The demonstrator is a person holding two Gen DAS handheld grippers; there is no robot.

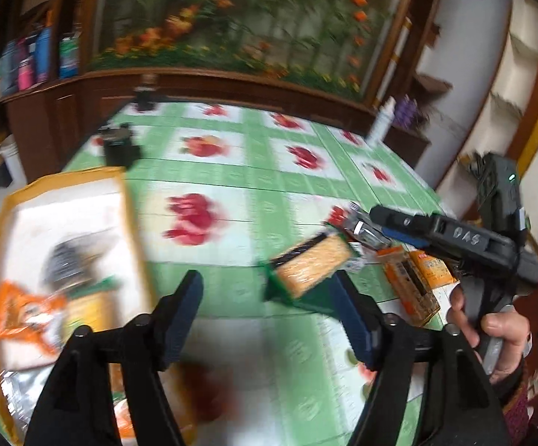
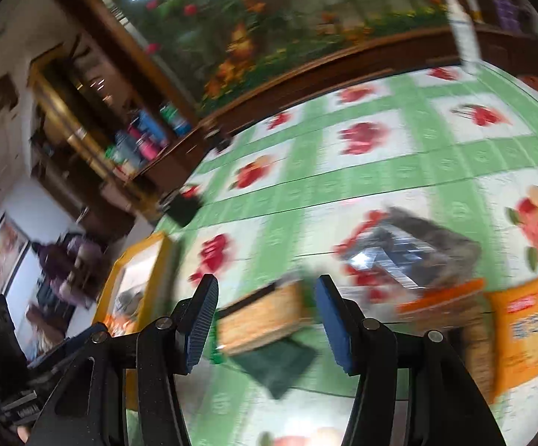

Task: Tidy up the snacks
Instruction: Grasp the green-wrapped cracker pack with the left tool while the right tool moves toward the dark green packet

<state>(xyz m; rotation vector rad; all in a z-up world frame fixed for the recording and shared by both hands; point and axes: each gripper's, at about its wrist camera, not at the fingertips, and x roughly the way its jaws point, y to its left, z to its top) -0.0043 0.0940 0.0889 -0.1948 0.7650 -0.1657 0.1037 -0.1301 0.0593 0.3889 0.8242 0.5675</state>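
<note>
Both jaws wide and empty: right gripper [image 2: 267, 319] should straddle the green-edged packet of golden crackers [image 2: 261, 321] squarely before carrying it to the yellow-rimmed tray [image 1: 64, 200], left gripper [image 1: 267, 312] clear.

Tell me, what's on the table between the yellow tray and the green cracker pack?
Nothing: in the left wrist view, only bare flowered tablecloth lies between the yellow tray and the green cracker pack.

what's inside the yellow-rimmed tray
The yellow-rimmed tray holds an orange snack packet, a green-and-yellow packet and a silver foil packet. Blur and the left gripper hide the rest.
</note>
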